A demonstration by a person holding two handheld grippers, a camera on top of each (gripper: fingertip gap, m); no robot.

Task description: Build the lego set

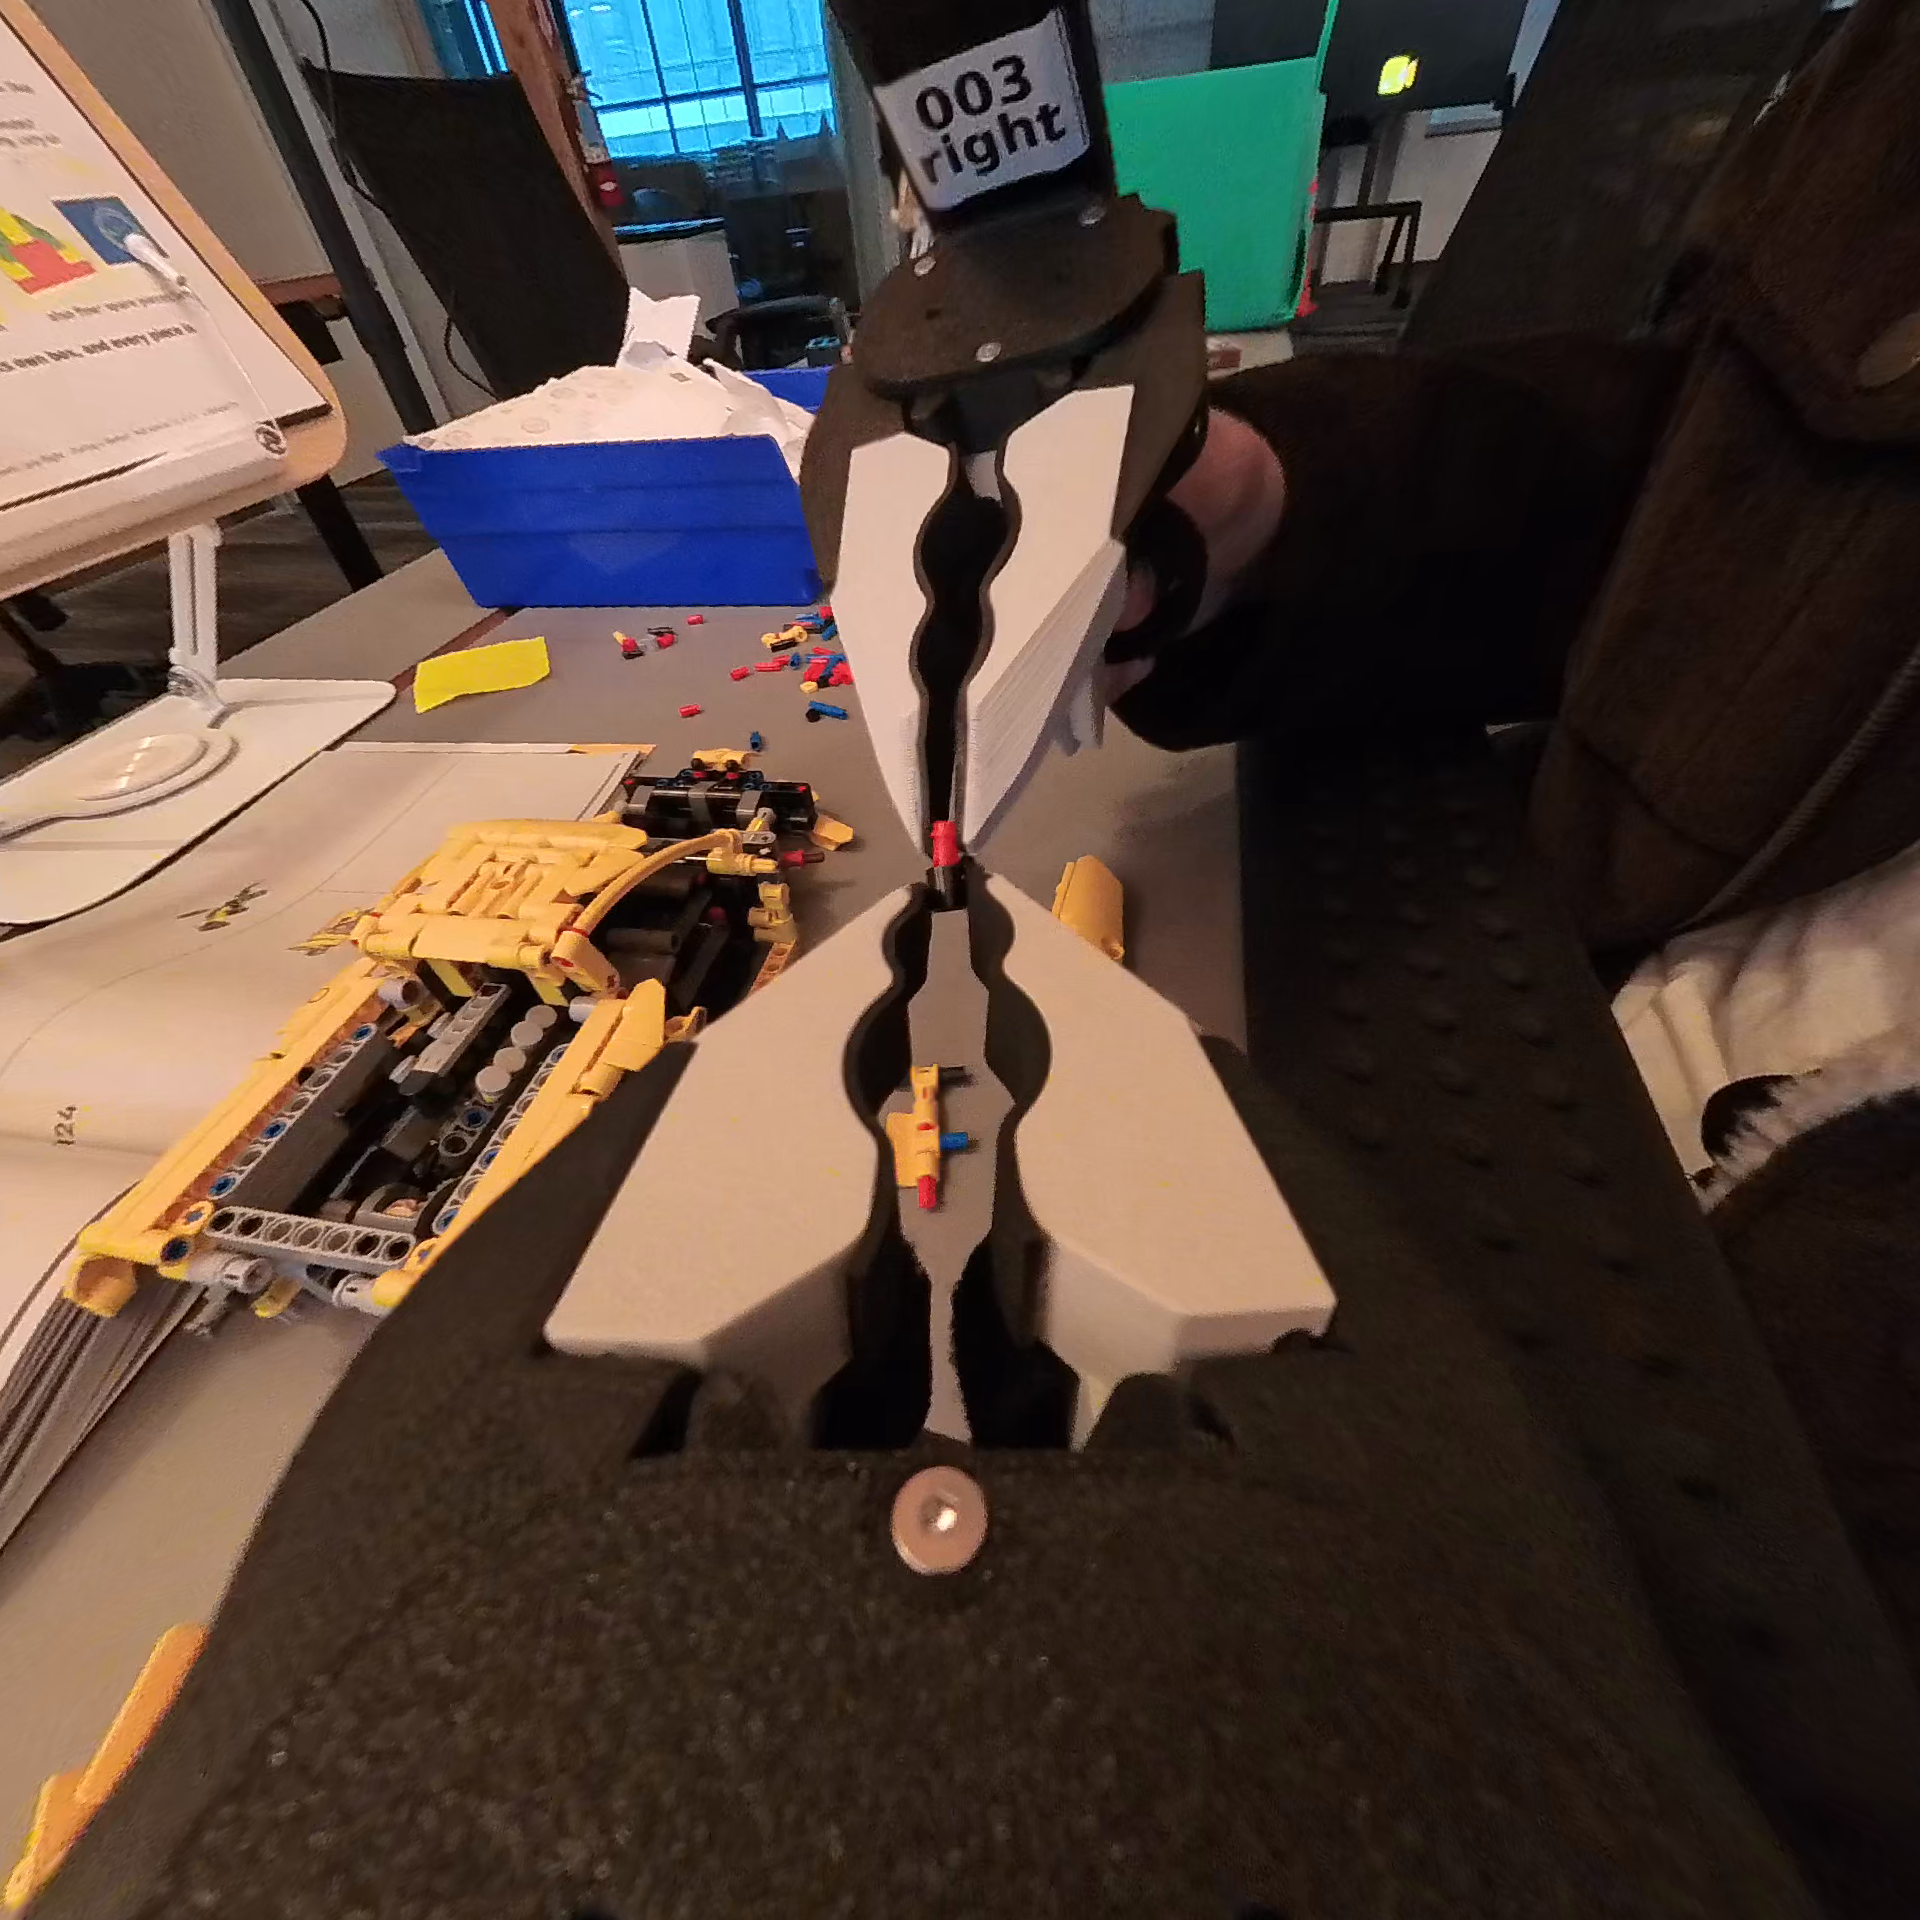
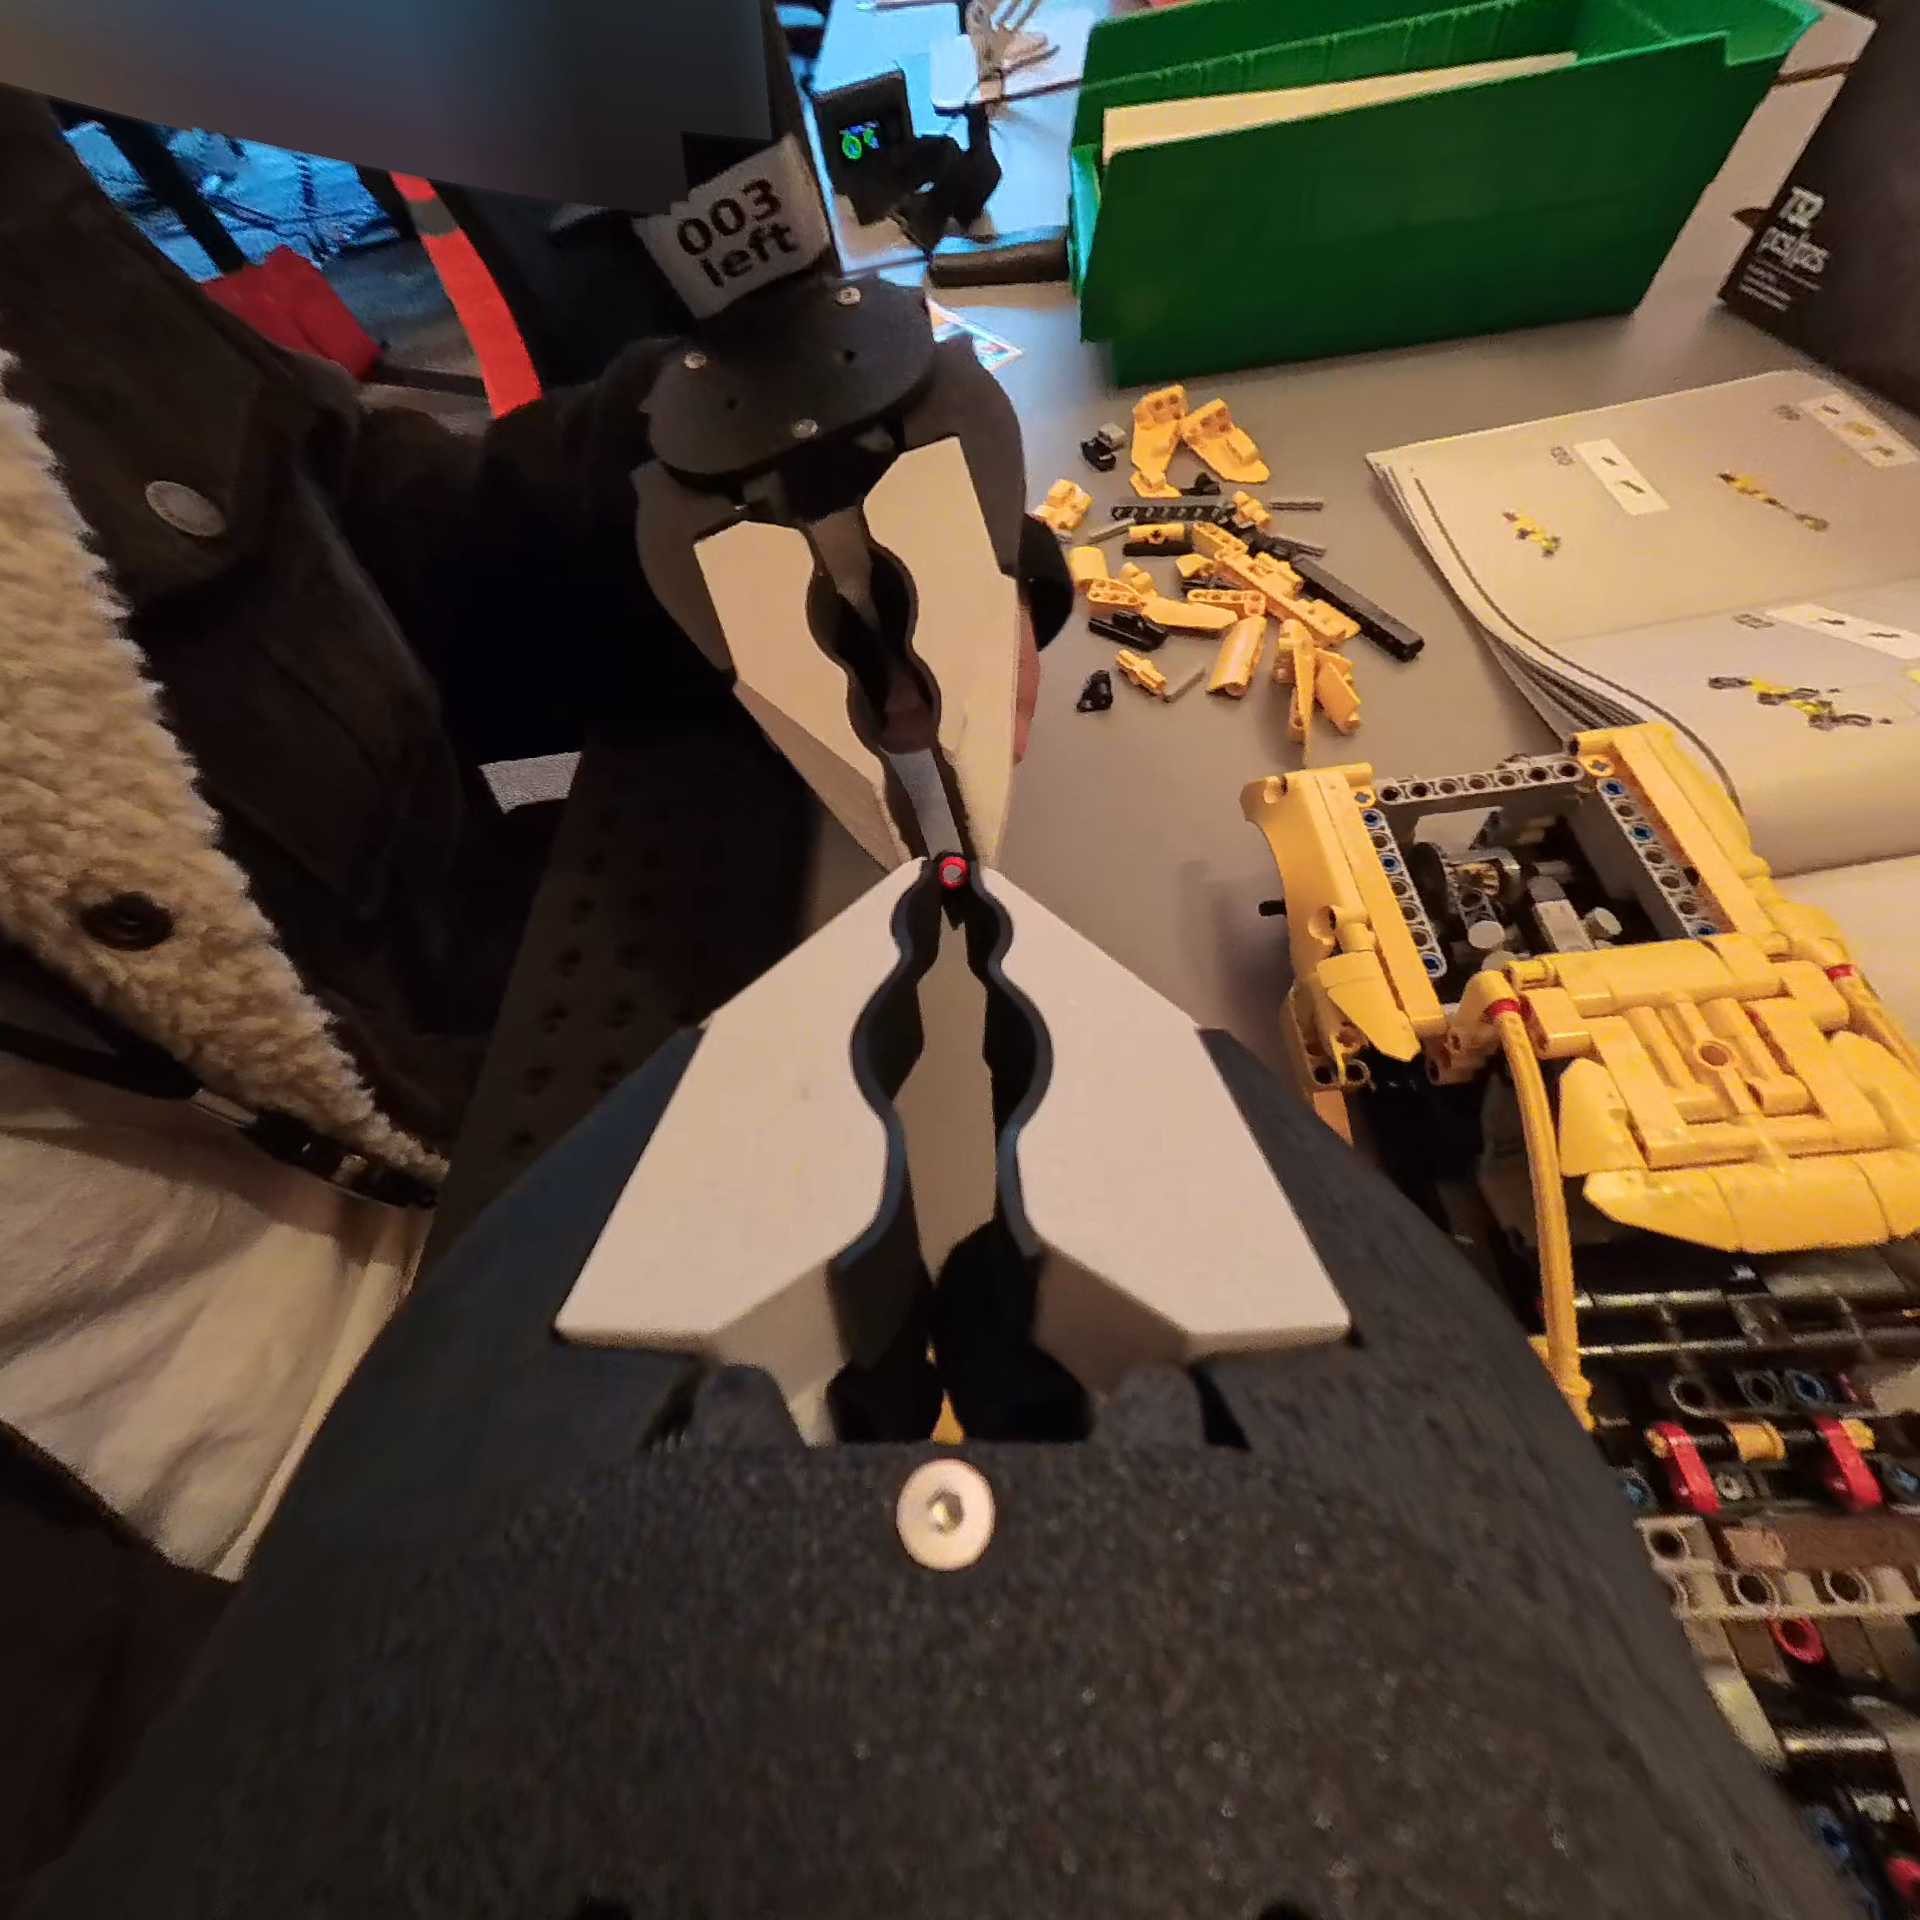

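My left gripper [image 1: 945, 902] is shut on a small black connector [image 1: 948, 891] at its tips. My right gripper [image 1: 943, 823] comes down from above, shut on a red pin [image 1: 943, 842]. The pin's lower end meets the black connector, so both grippers stand tip to tip above the table. In the right wrist view my right gripper [image 2: 951, 878] holds the red pin [image 2: 952, 871] end-on, and the left gripper [image 2: 943, 844] points at it from above. The part-built yellow car [image 1: 436, 1039] lies to the left on an open instruction book [image 1: 156, 987]; it also shows in the right wrist view [image 2: 1610, 1039].
A small yellow piece with red and blue pins [image 1: 920, 1132] lies on the table under my left fingers. Loose pins [image 1: 800, 665] lie before a blue bin [image 1: 613, 520]. Yellow and black parts [image 2: 1216, 582] lie near a green bin [image 2: 1403, 187]. A black subassembly [image 1: 717, 800] sits behind the car. Only a small space, under 4 cm, lies between the two pairs of fingers.
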